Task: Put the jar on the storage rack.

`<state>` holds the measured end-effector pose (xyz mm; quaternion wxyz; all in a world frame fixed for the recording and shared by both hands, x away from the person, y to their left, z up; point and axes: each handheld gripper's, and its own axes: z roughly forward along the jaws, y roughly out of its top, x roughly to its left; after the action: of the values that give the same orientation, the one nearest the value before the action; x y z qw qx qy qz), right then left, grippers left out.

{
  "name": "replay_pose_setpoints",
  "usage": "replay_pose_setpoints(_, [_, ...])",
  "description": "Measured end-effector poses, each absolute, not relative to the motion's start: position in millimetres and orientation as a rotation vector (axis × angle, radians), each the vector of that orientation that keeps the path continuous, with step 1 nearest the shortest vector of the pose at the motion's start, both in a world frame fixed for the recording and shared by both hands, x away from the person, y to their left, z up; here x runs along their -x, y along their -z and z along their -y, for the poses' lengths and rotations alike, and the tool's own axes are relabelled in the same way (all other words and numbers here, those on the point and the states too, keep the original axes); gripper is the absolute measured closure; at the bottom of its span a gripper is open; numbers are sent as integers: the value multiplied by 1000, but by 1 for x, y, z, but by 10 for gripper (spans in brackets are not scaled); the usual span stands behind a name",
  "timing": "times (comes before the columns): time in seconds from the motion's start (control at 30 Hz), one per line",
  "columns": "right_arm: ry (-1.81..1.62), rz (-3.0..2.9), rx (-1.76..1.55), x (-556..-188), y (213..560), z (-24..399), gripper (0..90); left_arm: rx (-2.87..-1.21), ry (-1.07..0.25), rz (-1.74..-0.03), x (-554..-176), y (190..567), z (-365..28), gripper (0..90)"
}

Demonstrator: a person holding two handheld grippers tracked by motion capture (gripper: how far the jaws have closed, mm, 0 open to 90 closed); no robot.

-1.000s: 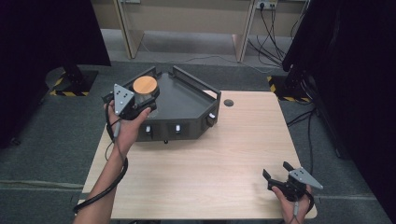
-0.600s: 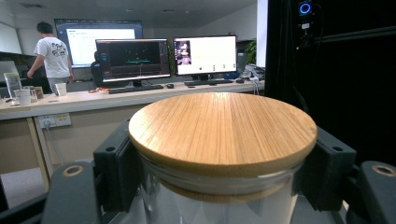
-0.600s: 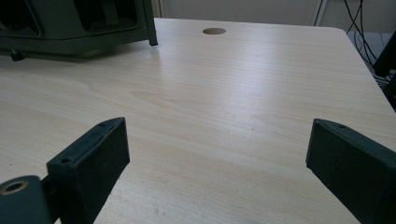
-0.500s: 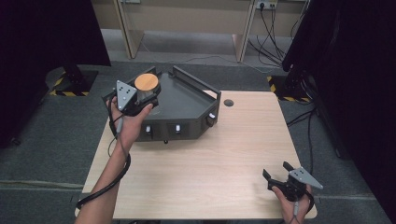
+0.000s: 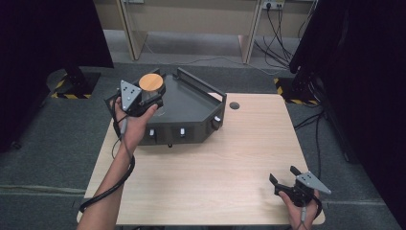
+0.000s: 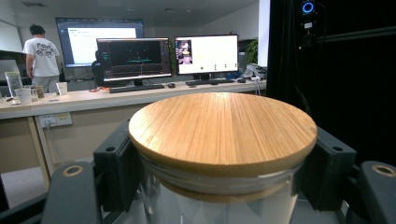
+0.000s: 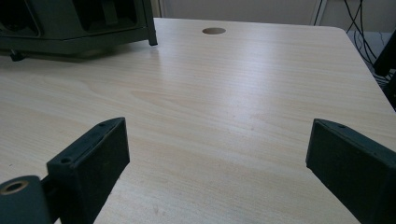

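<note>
A clear glass jar with a round bamboo lid [image 5: 152, 82] hangs over the left end of the dark grey angular tray [image 5: 191, 103]. My left gripper [image 5: 152, 94] is shut on the jar just under the lid. In the left gripper view the jar [image 6: 219, 130] sits between the two black pads [image 6: 116, 161], lid level and facing up. At the table's near right corner my right gripper [image 5: 283, 175] stands open and low over bare wood. Its own view shows the right gripper [image 7: 219, 149] with jaws wide apart and nothing between them.
The tray [image 7: 70, 28] occupies the table's far left, with small knobs on its front wall. A cable hole [image 5: 234, 105] lies right of it. Black curtains flank the table, and cables run across the floor behind. A desk with monitors [image 6: 135, 60] stands far off.
The left hand and the jar have crept slightly farther from the person, over the tray's left end. The right gripper has kept still.
</note>
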<state>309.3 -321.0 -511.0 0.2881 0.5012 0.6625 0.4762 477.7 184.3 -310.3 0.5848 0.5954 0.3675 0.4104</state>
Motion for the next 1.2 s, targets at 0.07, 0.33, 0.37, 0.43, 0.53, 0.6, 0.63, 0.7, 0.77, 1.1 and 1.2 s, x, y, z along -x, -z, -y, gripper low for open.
replay_pose_setpoints(0.07, [-1272,-1768,-1339,-309,511,321,63,-1387,-957,-858,-479,310,-184,266])
replay_pose_setpoints(0.33, [-1273,-1769,-1340,-309,511,321,63,-1382,-950,-856,-486,310,-182,266])
replay_pose_setpoints(0.37, [-1273,-1769,-1340,-309,511,321,63,-1383,-948,-856,-487,310,-182,266])
replay_pose_setpoints(0.43, [-1276,-1766,-1341,-309,511,321,63,-1382,-943,-856,-490,310,-181,266])
replay_pose_setpoints(0.53, [-1276,-1766,-1340,-309,511,321,63,-1388,-944,-860,-493,310,-179,266])
replay_pose_setpoints(0.6, [-1273,-1767,-1339,-309,511,321,63,-1396,-947,-867,-496,310,-177,266])
replay_pose_setpoints(0.63, [-1273,-1767,-1339,-309,511,321,63,-1396,-947,-867,-496,310,-177,266])
replay_pose_setpoints(0.7, [-1276,-1767,-1340,-309,511,321,63,-1398,-953,-875,-498,310,-175,266])
replay_pose_setpoints(0.77, [-1276,-1767,-1340,-309,511,321,63,-1400,-951,-880,-501,310,-174,266])
replay_pose_setpoints(1.1, [-1277,-1769,-1341,-309,511,321,63,-1404,-950,-896,-514,312,-172,266])
replay_pose_setpoints(1.2, [-1278,-1766,-1342,-309,511,322,63,-1404,-952,-903,-517,312,-173,266])
